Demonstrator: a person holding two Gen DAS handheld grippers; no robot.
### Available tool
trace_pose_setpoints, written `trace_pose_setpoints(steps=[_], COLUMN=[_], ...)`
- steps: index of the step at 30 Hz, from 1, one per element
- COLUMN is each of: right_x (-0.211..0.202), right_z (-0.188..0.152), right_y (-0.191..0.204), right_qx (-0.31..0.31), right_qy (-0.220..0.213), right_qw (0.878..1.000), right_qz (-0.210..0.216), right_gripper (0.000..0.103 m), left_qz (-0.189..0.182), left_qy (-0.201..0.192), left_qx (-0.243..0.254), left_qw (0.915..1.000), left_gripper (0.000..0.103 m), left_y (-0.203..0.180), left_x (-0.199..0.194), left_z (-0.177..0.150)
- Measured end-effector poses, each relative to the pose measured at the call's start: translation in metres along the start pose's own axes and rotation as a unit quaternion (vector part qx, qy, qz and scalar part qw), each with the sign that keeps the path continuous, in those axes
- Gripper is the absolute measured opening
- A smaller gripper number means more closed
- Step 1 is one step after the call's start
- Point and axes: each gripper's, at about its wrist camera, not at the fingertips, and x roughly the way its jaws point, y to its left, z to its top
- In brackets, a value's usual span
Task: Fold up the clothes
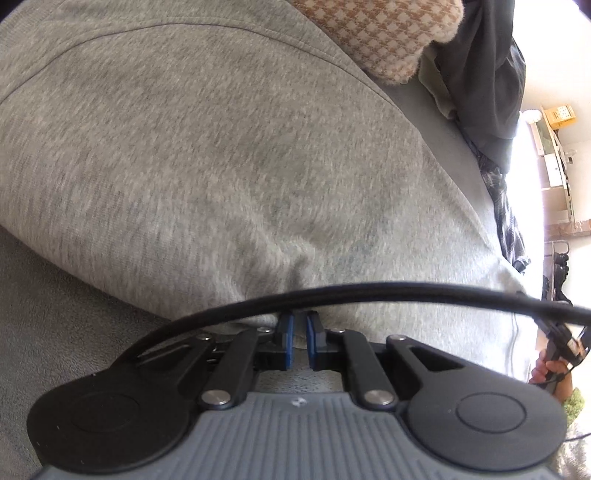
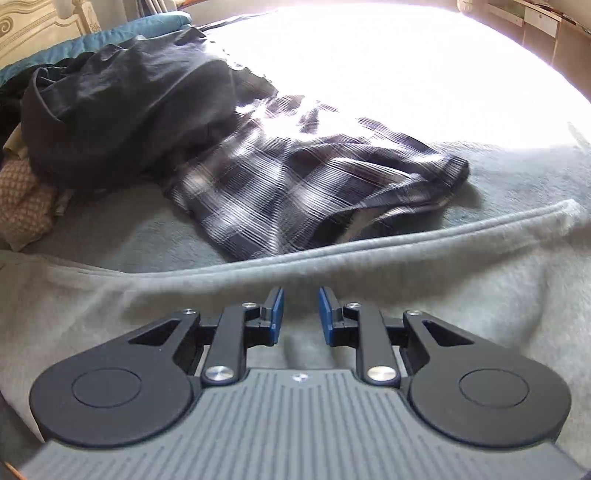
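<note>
A heather-grey sweatshirt lies spread over the bed and fills the left wrist view. My left gripper has its blue pads nearly together, pinching a bunched edge of this sweatshirt, and creases fan out from the pinch. In the right wrist view the same grey sweatshirt runs across under the gripper, its stitched hem along the far side. My right gripper hovers just above that cloth, open, with nothing between the pads.
A plaid garment and a dark garment lie heaped on the pale blanket beyond the hem. A tan houndstooth piece sits at the far side. A black cable crosses over my left gripper. A hand shows at right.
</note>
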Motion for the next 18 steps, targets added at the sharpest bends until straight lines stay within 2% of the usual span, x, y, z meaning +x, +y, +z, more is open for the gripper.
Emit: trace_pose_setpoints(steps=[4, 7, 10, 13, 16, 17, 18], right_x=[-0.004, -0.014, -0.035, -0.045, -0.04, -0.038, -0.04], right_z=[0.003, 0.004, 0.006, -0.002, -0.026, -0.032, -0.035], right_y=[-0.096, -0.168, -0.184, -0.137, -0.08, -0.074, -0.084], right_qx=[0.06, 0.122, 0.132, 0.052, -0.039, -0.059, -0.058], right_qy=[-0.029, -0.047, -0.06, -0.042, -0.004, -0.002, -0.005], right_qw=[0.994, 0.979, 0.98, 0.996, 0.999, 0.998, 0.998], right_qz=[-0.088, -0.158, -0.14, -0.051, 0.02, 0.024, 0.003], right_gripper=[0.017, 0.015, 0.02, 0.02, 0.017, 0.017, 0.017], left_qz=[0.011, 0.024, 0.037, 0.047, 0.053, 0.055, 0.057], left_qy=[-0.003, -0.003, -0.002, -0.001, 0.001, 0.001, 0.002], left_qx=[-0.017, -0.022, -0.025, -0.026, -0.027, -0.028, -0.028], left_qw=[0.9998, 0.9995, 0.999, 0.9986, 0.9982, 0.9981, 0.998], left_gripper=[0.009, 0.009, 0.009, 0.009, 0.009, 0.009, 0.009], left_y=[0.0, -0.003, -0.008, -0.011, -0.013, -0.013, -0.014], left_x=[-0.003, -0.002, -0.001, 0.0, 0.0, 0.0, 0.0], left_z=[-0.001, 0.0, 0.002, 0.003, 0.004, 0.005, 0.005])
